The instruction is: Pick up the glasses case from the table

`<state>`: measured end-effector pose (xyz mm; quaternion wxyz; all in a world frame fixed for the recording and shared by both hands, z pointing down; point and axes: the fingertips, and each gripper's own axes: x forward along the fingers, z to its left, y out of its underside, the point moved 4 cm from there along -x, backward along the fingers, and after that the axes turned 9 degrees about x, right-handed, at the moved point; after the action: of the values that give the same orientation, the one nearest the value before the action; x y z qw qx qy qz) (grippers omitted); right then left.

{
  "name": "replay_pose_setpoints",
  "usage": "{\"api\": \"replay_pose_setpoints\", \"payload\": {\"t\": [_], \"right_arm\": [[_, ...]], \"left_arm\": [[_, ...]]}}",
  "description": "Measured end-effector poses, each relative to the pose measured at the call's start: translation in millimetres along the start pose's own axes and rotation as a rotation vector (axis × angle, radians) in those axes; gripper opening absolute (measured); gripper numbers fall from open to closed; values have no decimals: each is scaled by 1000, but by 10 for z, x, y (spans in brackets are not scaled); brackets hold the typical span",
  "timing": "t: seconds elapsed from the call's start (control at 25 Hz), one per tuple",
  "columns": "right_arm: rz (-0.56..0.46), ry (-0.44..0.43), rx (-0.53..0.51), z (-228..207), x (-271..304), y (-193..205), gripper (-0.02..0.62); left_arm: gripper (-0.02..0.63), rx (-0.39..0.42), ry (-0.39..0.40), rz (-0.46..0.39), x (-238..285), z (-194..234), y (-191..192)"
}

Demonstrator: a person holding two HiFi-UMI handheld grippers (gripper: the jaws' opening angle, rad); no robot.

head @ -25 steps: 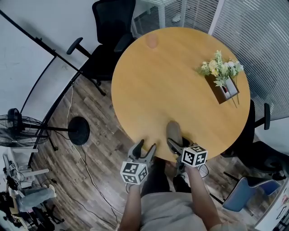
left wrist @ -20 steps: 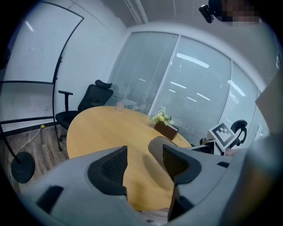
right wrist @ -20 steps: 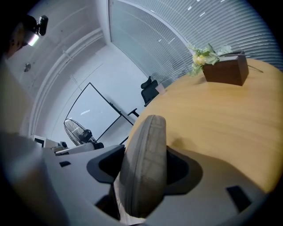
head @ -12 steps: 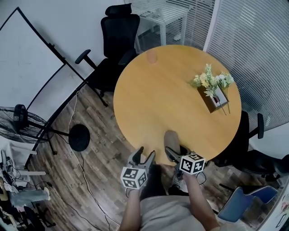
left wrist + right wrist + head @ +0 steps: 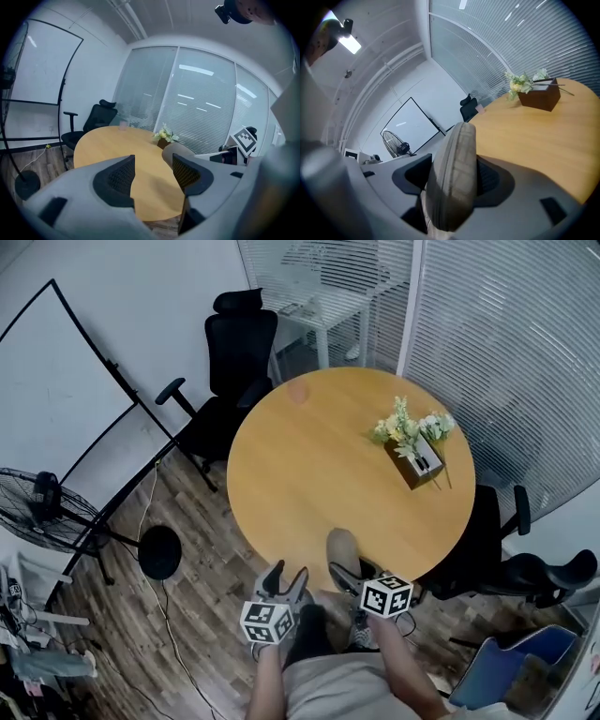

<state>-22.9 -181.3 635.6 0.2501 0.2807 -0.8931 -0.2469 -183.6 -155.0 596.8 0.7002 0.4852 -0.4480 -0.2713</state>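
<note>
Right gripper view, right gripper [image 5: 452, 180] clenched on grey-beige glasses case [image 5: 455, 150], held over the six o'clock edge of the round wooden table [image 5: 300, 465], left gripper [image 5: 153, 165] wide apart, empty, flower box [image 5: 419, 468] at two o'clock.

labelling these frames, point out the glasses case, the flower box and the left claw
glasses case [image 5: 343, 547], head view, its rounded far end
flower box [image 5: 410, 472], head view, its brown side wall
left claw [image 5: 287, 575], head view, midway between its fingertips
</note>
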Motion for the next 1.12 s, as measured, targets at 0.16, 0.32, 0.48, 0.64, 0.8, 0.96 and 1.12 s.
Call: {"api": "replay_pose_setpoints", "payload": {"t": [0.16, 0.32, 0.48, 0.64, 0.8, 0.96, 1.12], "right_arm": [[-30, -27, -13, 58, -249, -9, 265], [-51, -48, -37, 144, -479, -23, 265], [-56, -60, -69, 171, -662, -5, 265], [-56, -71, -83, 172, -814, 38, 265], [-54, -83, -96, 148, -923, 65, 265], [-57, -87, -105, 129, -969, 51, 265], [-49, -82, -109, 120, -1021, 81, 265]], "left_arm": [[235, 3, -6, -11, -106, -151, 19], [235, 26, -9, -27, -186, -302, -18], [235, 41, -18, -46, -215, -429, -45], [235, 56, -11, -50, -227, -582, -57], [235, 69, -7, -54, -246, -718, -45], [235, 69, -12, -53, -280, -755, -19], [235, 48, -30, -50, -336, -743, 21]]}}
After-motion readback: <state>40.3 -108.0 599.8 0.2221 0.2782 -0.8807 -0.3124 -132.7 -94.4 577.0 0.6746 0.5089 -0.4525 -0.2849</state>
